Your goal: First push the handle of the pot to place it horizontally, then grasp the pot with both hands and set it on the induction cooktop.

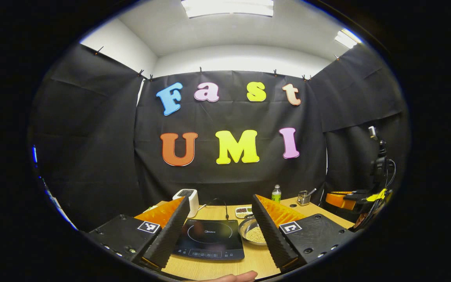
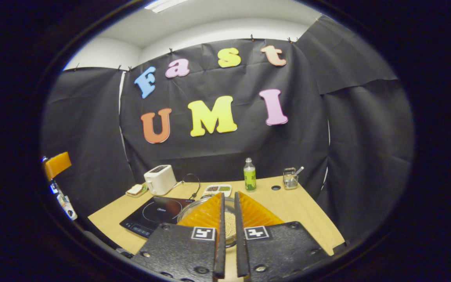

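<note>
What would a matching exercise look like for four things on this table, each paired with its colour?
Things:
1. toaster
2. induction cooktop
3. bottle
4. pot

Colours:
A. silvery metal
B. white
C. green with a white cap
D. black

Pairs: 1-B, 2-D, 3-C, 4-A

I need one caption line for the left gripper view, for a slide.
Open left gripper above the induction cooktop, with the pot of small pale beads beside it on the wooden table.
</note>
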